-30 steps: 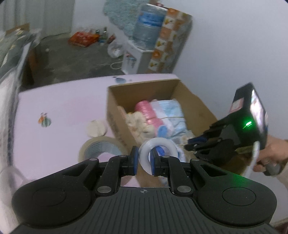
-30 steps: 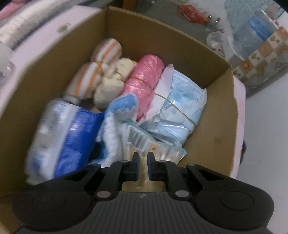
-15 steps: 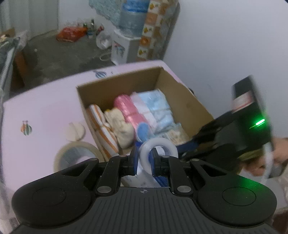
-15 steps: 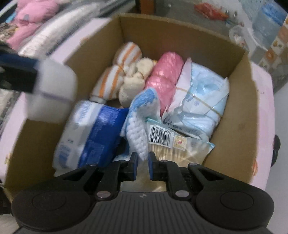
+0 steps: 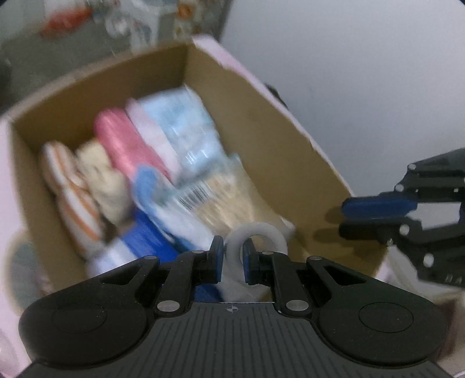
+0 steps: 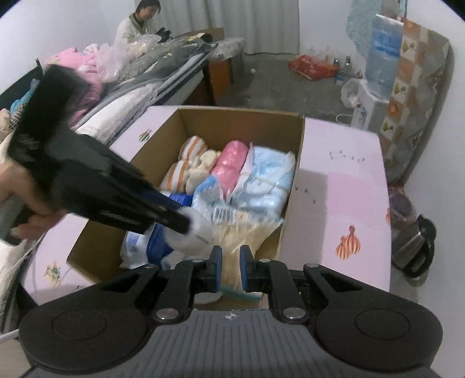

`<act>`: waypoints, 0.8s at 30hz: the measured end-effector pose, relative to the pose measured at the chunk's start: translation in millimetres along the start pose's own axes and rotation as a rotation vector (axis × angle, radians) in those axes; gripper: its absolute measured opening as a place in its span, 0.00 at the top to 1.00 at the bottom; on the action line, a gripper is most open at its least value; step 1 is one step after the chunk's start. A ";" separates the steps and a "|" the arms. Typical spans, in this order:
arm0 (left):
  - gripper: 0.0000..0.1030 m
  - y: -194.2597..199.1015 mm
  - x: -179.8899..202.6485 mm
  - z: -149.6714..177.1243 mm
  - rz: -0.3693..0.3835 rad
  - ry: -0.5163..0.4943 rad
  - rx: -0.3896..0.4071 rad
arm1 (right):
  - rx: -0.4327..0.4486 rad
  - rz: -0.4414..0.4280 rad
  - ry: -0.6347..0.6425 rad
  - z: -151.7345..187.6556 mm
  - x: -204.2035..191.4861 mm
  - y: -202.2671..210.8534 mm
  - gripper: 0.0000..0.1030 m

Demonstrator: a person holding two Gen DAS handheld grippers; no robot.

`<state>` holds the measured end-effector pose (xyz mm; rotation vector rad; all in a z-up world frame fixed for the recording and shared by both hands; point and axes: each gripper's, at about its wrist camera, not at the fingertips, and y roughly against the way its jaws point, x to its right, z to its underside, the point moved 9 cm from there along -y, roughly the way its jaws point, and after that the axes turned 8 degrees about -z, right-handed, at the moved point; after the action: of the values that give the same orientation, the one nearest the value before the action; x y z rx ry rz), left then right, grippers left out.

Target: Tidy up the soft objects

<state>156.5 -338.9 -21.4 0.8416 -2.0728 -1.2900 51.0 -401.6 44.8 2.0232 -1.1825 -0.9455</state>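
A cardboard box on the pink table holds orange-striped towels, a cream plush, a pink roll, a light blue pack, a barcoded bag of swabs and a blue-and-white pack. My left gripper is shut on a white tape ring and hangs over the box's near end. In the right wrist view the left gripper comes in from the left with the ring. My right gripper is open and empty, back from the box; it shows at right.
The pink table extends to the right of the box. A dark kettle sits beyond its right edge. Piled bedding lies at the left, with a person seated behind it. A water dispenser stands at the far wall.
My left gripper has carried the white ring over the box and lower. My right gripper has drawn back and up out of the box, its jaws slightly wider.
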 end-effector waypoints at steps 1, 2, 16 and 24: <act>0.87 -5.2 3.4 3.1 0.030 -0.004 -0.034 | -0.009 -0.010 0.006 4.9 -1.2 -2.0 0.78; 0.86 -9.8 6.6 7.6 0.058 -0.016 -0.079 | -0.014 -0.017 0.015 9.3 -3.2 -4.5 0.78; 0.88 -11.2 13.7 17.8 0.063 -0.085 -0.155 | 0.002 -0.131 0.053 16.4 -14.3 -16.4 0.78; 0.88 -27.6 25.3 40.8 0.074 -0.121 -0.184 | -0.035 -0.150 0.047 23.7 -22.9 -25.7 0.78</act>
<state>116.5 -344.2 -59.2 0.6140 -2.0178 -1.4964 35.7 -373.7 17.7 2.1175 -0.9940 -0.9778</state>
